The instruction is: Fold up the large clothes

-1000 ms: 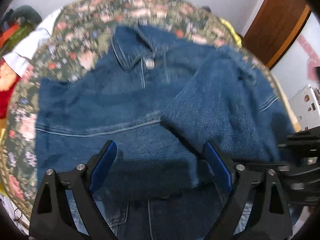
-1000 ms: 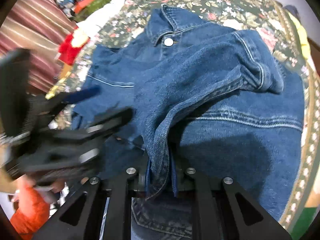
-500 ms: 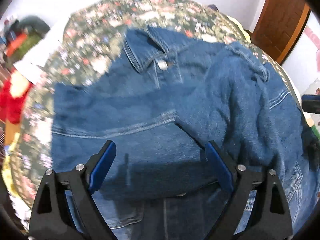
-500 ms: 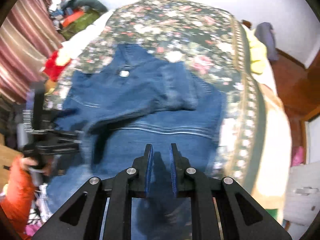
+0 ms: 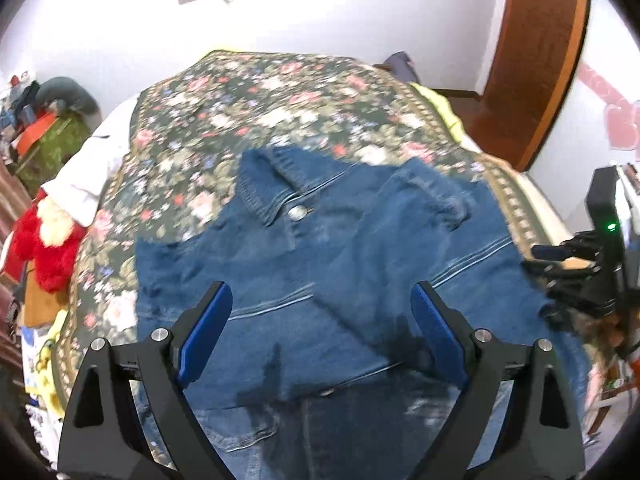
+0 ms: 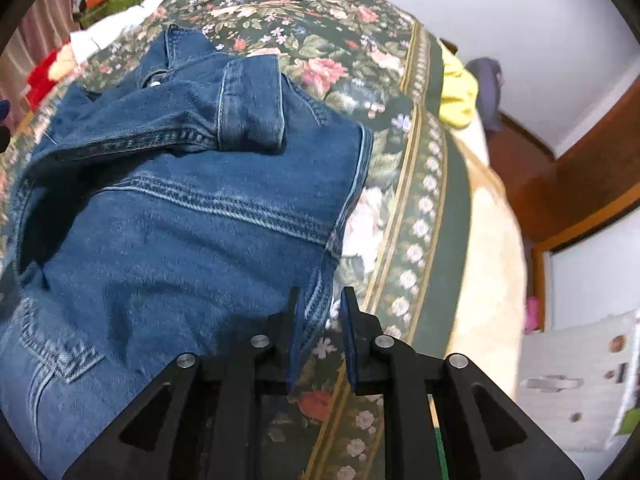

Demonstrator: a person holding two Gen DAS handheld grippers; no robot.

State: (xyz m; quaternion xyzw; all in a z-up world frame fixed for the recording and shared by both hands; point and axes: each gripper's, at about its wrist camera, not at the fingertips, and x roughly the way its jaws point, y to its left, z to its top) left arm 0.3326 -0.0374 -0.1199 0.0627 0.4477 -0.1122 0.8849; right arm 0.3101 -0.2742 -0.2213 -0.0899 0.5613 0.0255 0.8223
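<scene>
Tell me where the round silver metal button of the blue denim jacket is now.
In the left wrist view the round silver button sits just below the jacket's collar, near the picture's centre, above the flowered bedspread.

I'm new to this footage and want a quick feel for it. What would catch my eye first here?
A blue denim jacket lies spread across a floral bedspread, collar toward the far wall, with one sleeve folded over its body. The left gripper hangs wide open above the jacket's middle. The right gripper, jaws just opening a little, is at the jacket's side edge with nothing pinched.
</scene>
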